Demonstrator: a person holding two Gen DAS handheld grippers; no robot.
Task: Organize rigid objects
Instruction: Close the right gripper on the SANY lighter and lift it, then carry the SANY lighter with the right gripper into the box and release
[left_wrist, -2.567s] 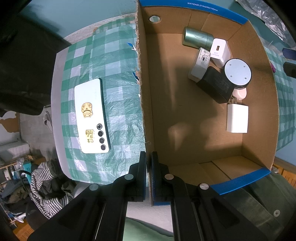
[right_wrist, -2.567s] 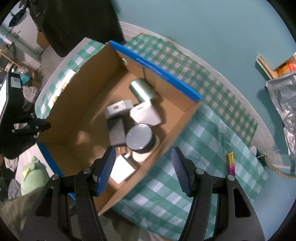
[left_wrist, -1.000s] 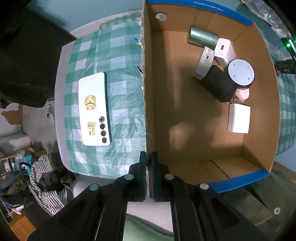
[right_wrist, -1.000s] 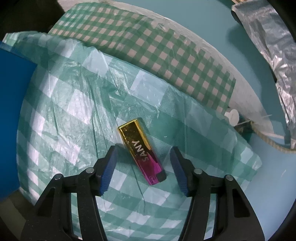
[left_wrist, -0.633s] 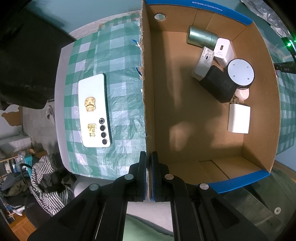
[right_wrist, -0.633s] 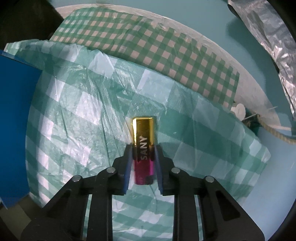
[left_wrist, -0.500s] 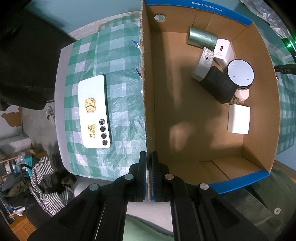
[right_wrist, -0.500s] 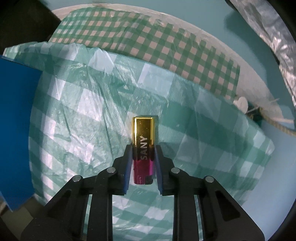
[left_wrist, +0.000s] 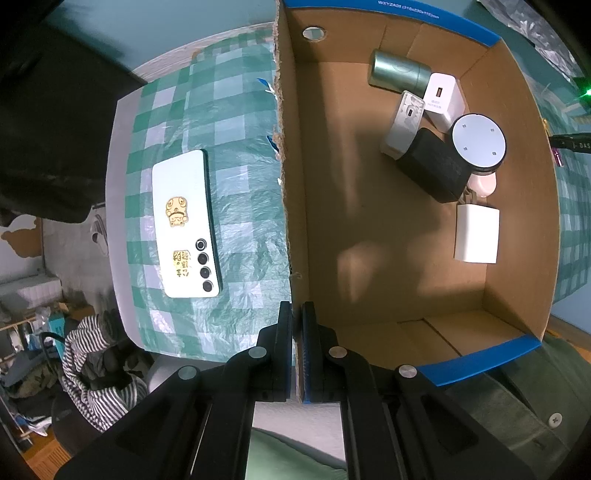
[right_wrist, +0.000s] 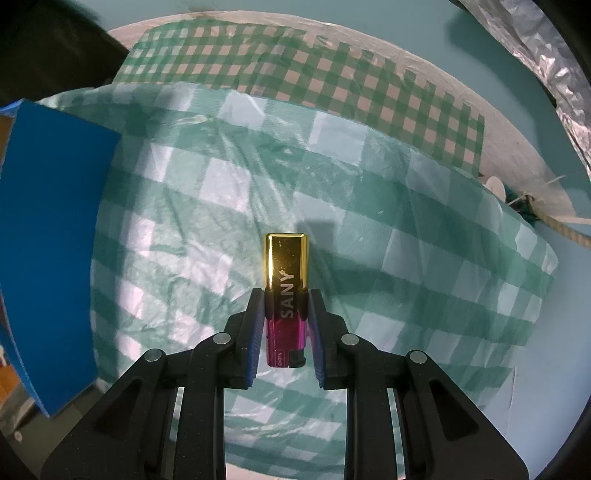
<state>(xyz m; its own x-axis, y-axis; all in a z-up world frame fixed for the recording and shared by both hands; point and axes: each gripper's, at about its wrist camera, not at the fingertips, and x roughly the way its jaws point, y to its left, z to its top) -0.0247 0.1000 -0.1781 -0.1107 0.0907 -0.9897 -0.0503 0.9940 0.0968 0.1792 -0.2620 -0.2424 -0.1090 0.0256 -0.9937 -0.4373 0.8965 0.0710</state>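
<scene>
My right gripper (right_wrist: 286, 295) is shut on a gold and magenta lighter (right_wrist: 286, 280) marked SANY and holds it above the green checked cloth (right_wrist: 406, 221). My left gripper (left_wrist: 296, 314) is shut on the near left wall of the open cardboard box (left_wrist: 291, 206). In the box lie a green metal cylinder (left_wrist: 399, 70), white chargers (left_wrist: 476, 232), a black block (left_wrist: 432, 166) and a round grey-lidded jar (left_wrist: 478, 142). A white phone (left_wrist: 184, 225) lies face down on the cloth left of the box.
The box's blue outer wall (right_wrist: 51, 240) stands at the left of the right wrist view. Crumpled foil (right_wrist: 546, 59) lies far right, beside a rope (right_wrist: 565, 229). A striped garment (left_wrist: 85, 358) hangs below the table edge. The right gripper's tip (left_wrist: 570, 142) shows beyond the box's right wall.
My right gripper moved from over the box to the lighter on the cloth, closed on it and has lifted it slightly. The left gripper has stayed shut on the box wall.
</scene>
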